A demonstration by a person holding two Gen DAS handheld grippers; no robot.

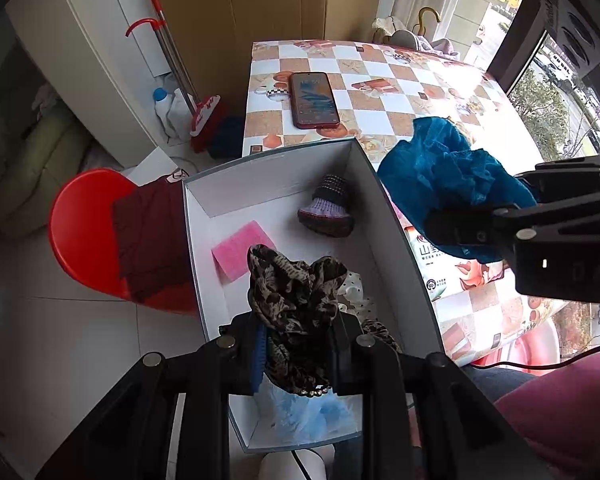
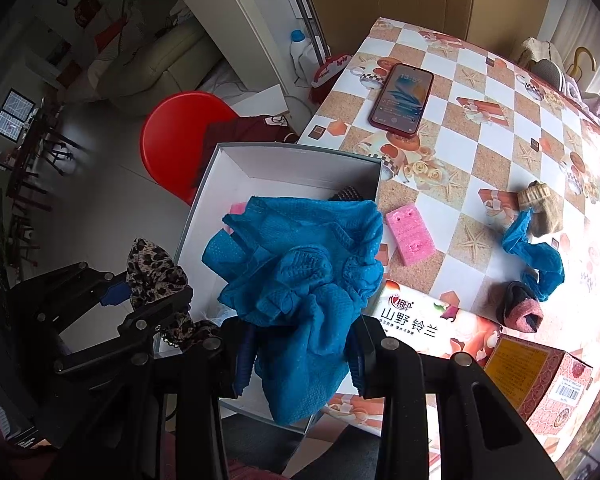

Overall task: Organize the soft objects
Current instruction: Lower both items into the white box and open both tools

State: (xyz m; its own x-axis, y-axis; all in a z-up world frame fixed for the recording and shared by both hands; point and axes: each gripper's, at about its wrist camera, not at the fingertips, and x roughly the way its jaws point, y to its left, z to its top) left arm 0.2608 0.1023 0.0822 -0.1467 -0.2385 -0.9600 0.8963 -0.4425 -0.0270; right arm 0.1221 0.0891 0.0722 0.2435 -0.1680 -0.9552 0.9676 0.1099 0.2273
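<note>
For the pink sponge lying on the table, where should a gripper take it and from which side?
Grip the pink sponge across its two long sides, coming straight down from above. It lies flat on the table, a narrow block with free space on both long edges.

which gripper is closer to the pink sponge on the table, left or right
Right. The right gripper, holding the blue cloth, is just beside the pink sponge; the left gripper sits across the white box, farther away.
</note>
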